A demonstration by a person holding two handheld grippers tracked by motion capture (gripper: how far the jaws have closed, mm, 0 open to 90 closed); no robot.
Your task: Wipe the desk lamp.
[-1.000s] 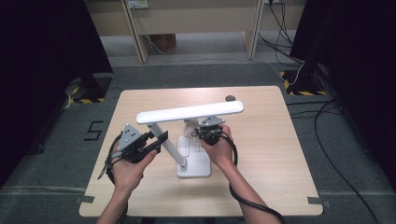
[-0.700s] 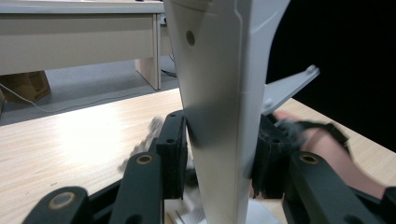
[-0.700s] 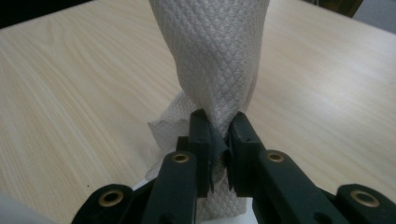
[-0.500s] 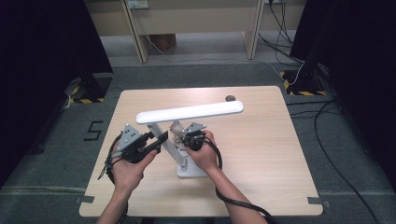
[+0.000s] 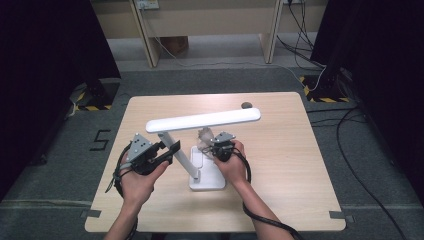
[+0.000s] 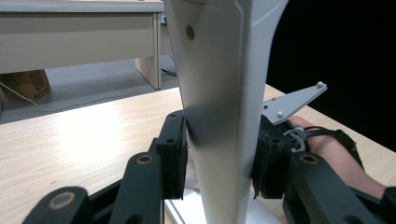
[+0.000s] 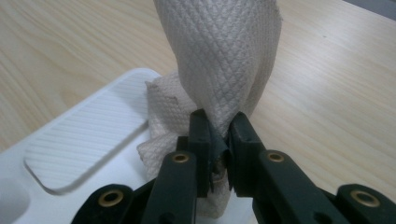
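Wiping lamp base point(image 5: 207, 180) at table centre looks under way; right gripper point(image 7: 218, 140) pinched tight on paper towel point(image 7: 219, 56); left gripper point(image 6: 219, 163) clamped around lamp stem point(image 6: 224, 93); risks: towel tearing or slipping out under drag; stem grip sliding, lamp tipping.

The high view looks forward and down over the whole desk point(image 5: 280, 170). Both gripper views sit low and close, sharing the white lamp point(image 5: 202, 120) point(image 6: 219, 93) point(image 7: 79, 154).
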